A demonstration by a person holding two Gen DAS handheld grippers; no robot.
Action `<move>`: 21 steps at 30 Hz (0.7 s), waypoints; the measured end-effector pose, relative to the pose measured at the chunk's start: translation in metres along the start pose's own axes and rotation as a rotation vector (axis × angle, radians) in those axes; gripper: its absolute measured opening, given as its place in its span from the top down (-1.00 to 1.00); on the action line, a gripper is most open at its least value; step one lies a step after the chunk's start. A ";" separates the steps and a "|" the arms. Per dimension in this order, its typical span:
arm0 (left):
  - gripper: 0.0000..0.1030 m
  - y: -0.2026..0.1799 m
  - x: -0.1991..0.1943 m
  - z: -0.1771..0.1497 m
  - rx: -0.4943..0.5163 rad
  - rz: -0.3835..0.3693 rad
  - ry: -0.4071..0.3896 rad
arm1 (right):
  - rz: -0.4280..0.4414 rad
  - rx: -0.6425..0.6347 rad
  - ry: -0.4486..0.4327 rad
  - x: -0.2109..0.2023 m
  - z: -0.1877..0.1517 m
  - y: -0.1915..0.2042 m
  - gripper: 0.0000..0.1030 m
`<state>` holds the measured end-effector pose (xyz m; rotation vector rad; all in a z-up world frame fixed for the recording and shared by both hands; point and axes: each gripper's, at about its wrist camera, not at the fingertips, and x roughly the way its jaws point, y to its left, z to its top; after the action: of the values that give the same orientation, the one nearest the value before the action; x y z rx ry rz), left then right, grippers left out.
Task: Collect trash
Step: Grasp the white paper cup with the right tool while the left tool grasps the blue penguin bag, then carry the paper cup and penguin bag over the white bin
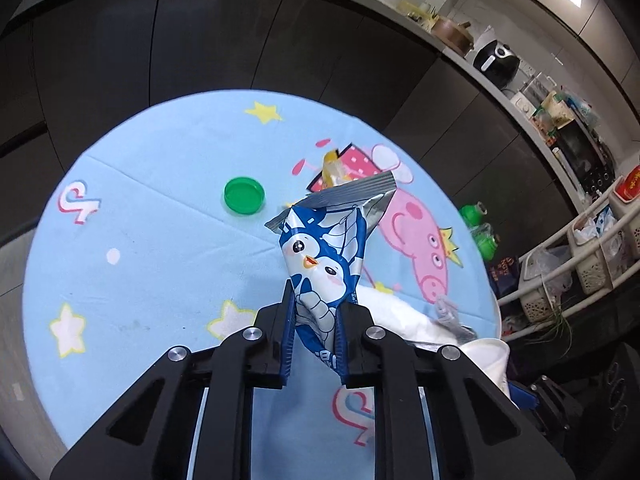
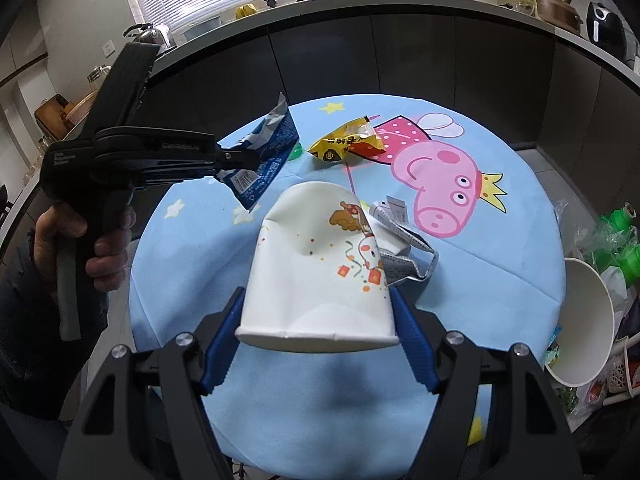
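Observation:
My left gripper (image 1: 314, 320) is shut on a blue and white penguin snack wrapper (image 1: 324, 248) and holds it above the round table; the wrapper (image 2: 266, 148) and that gripper (image 2: 240, 160) also show at the left of the right wrist view. My right gripper (image 2: 316, 320) is shut on a crumpled white paper cup (image 2: 316, 264), held above the table. A yellow snack wrapper (image 2: 346, 142), a grey crumpled wrapper (image 2: 400, 248) and a green lid (image 1: 244, 195) lie on the table.
The round table has a light blue cartoon-pig cloth (image 2: 500, 264). A white paper bowl (image 2: 580, 324) and green bottles (image 2: 616, 248) sit off its right edge. Dark cabinets and a cluttered counter (image 2: 400, 0) stand behind. Basket shelves (image 1: 580, 264) are at the right.

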<state>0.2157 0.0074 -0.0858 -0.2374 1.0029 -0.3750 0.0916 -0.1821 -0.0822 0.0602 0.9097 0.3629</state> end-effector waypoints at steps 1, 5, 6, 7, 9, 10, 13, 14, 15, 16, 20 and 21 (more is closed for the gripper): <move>0.72 -0.003 -0.007 0.000 0.000 -0.007 -0.009 | 0.000 0.003 -0.006 -0.002 0.000 -0.001 -0.38; 0.72 -0.020 -0.031 -0.003 0.019 -0.035 -0.041 | -0.008 0.014 -0.035 -0.012 0.003 -0.004 -0.38; 0.72 -0.025 -0.036 -0.003 0.027 -0.042 -0.048 | -0.010 0.017 -0.042 -0.014 0.004 -0.005 -0.38; 0.72 -0.030 -0.042 -0.004 0.035 -0.047 -0.055 | -0.012 0.021 -0.052 -0.018 0.005 -0.007 -0.38; 0.72 -0.040 -0.050 -0.007 0.049 -0.060 -0.064 | -0.018 0.026 -0.068 -0.024 0.006 -0.010 -0.38; 0.72 -0.044 -0.054 -0.008 0.054 -0.066 -0.069 | -0.022 0.029 -0.077 -0.027 0.006 -0.012 -0.38; 0.72 -0.059 -0.062 -0.013 0.076 -0.081 -0.076 | -0.036 0.045 -0.102 -0.037 0.008 -0.018 -0.38; 0.72 -0.065 -0.065 -0.015 0.083 -0.088 -0.077 | -0.038 0.051 -0.111 -0.040 0.008 -0.021 -0.38; 0.72 -0.069 -0.067 -0.017 0.089 -0.093 -0.078 | -0.043 0.055 -0.119 -0.043 0.008 -0.024 -0.38; 0.72 -0.073 -0.069 -0.018 0.097 -0.098 -0.078 | -0.049 0.061 -0.126 -0.046 0.008 -0.026 -0.38; 0.72 -0.091 -0.072 -0.023 0.128 -0.116 -0.073 | -0.068 0.085 -0.149 -0.055 0.006 -0.038 -0.39; 0.72 -0.094 -0.072 -0.024 0.134 -0.119 -0.072 | -0.072 0.091 -0.155 -0.058 0.006 -0.040 -0.38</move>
<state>0.1424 -0.0491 -0.0083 -0.1888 0.8913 -0.5370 0.0751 -0.2385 -0.0428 0.1370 0.7727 0.2457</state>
